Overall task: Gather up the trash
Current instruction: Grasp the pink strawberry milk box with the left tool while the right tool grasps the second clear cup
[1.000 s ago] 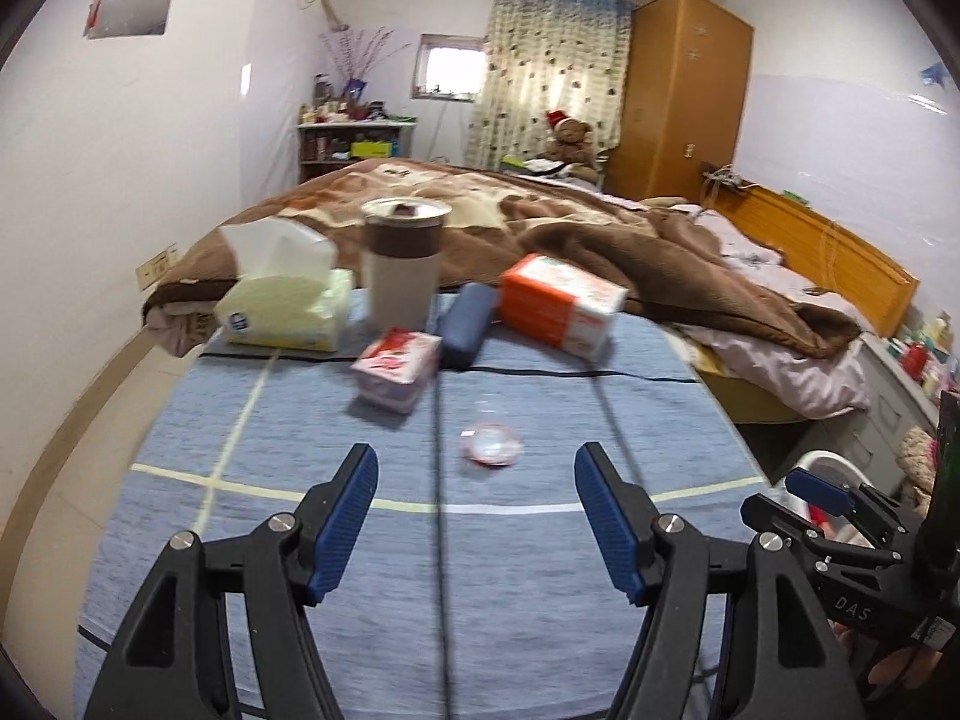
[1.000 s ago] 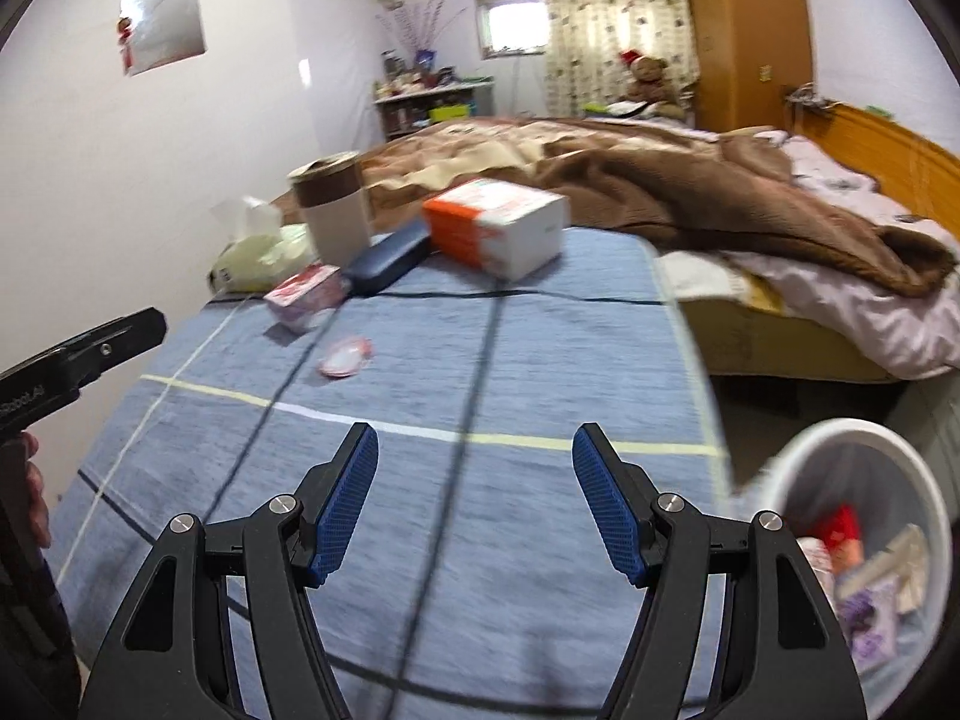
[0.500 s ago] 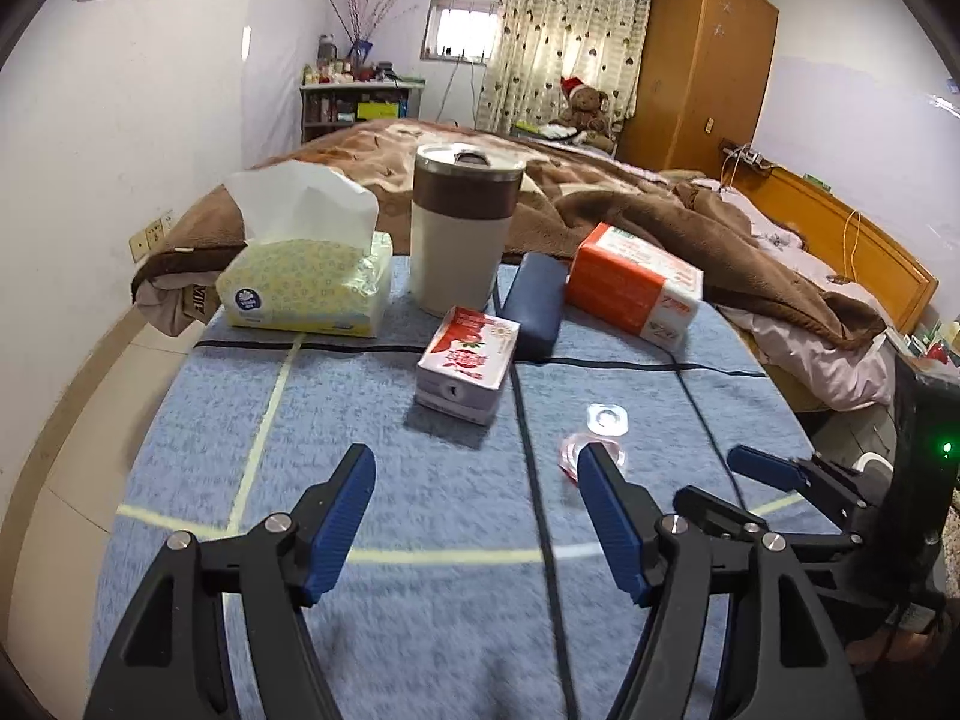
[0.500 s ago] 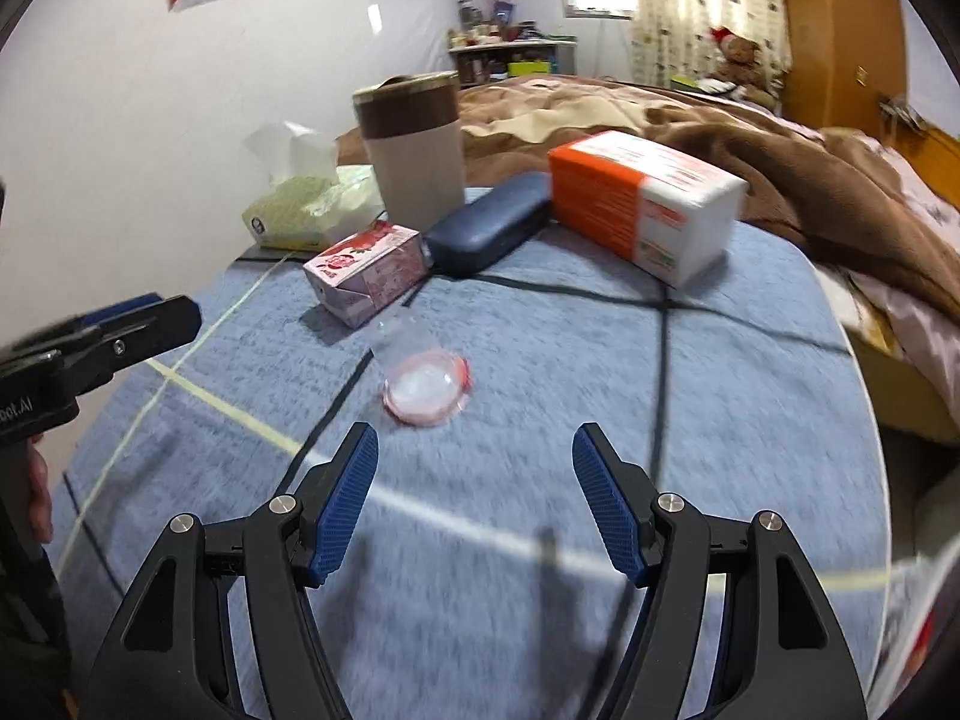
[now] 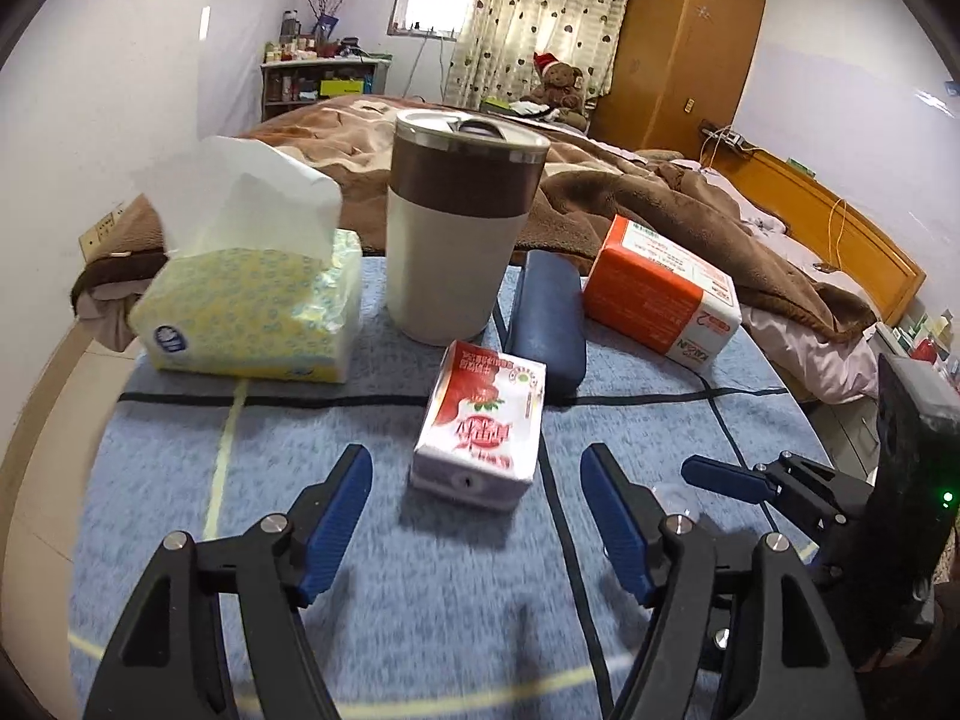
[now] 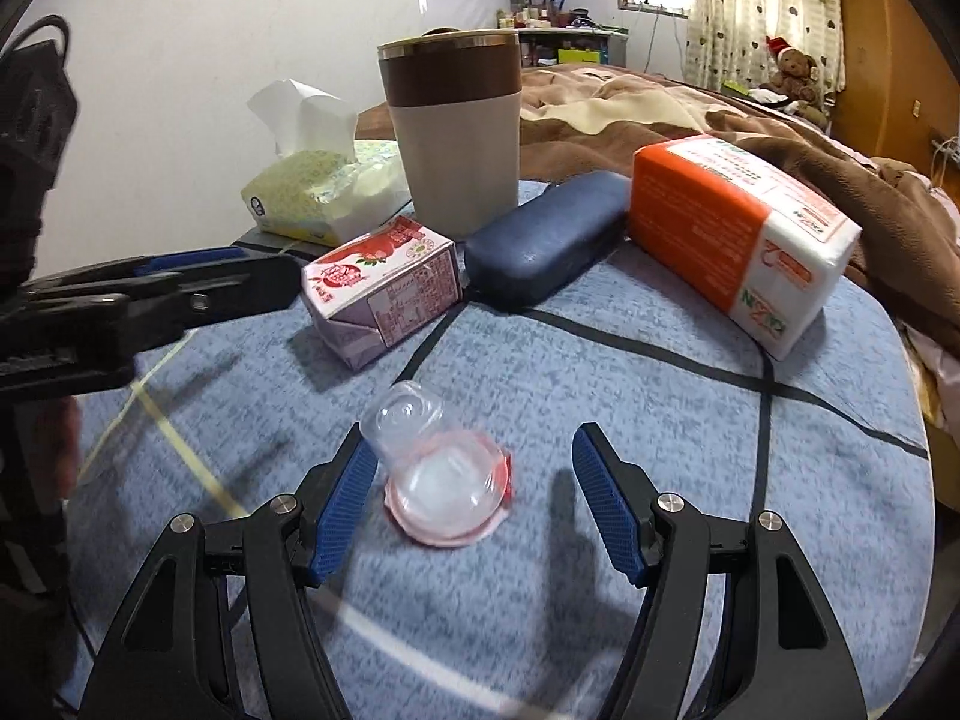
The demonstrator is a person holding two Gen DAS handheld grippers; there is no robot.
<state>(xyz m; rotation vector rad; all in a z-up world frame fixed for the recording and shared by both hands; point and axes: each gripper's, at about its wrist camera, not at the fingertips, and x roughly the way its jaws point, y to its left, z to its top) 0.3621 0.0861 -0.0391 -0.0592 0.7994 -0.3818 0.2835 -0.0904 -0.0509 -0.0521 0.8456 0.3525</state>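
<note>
Nearest in the right wrist view, the right gripper point(image 6: 474, 504) hangs over the blue cloth-covered bench point(image 6: 720, 450). Its jaws are closing around an empty clear plastic jelly cup point(image 6: 441, 480) with a pink rim, lying on its side. The left finger's pad point(image 6: 345, 510) is right at the cup's edge and the right one stands clear, so nothing is gripped.

In the left wrist view, the left gripper point(image 5: 477, 516) hovers with its jaws opening. A strawberry milk carton point(image 5: 483, 429) lies flat on the bench just beyond and between its fingertips, untouched by either pad. The right gripper pokes in at that view's right edge.

Just behind the carton lies a dark blue glasses case point(image 5: 549, 324), its near end close beside the carton. Left of the case stands a cream tumbler point(image 5: 456, 222) with a brown band and a lid, upright. Further left, a yellow pack of tissues point(image 5: 252, 312) has a sheet sticking up. To the right of the case, an orange and white paper pack point(image 5: 660, 291) rests at an angle.

Beyond the bench is a bed with a brown blanket point(image 5: 630, 192). At the far wall are a teddy bear point(image 5: 561, 87), patterned curtains point(image 5: 540, 12) and a wooden wardrobe point(image 5: 678, 42).
</note>
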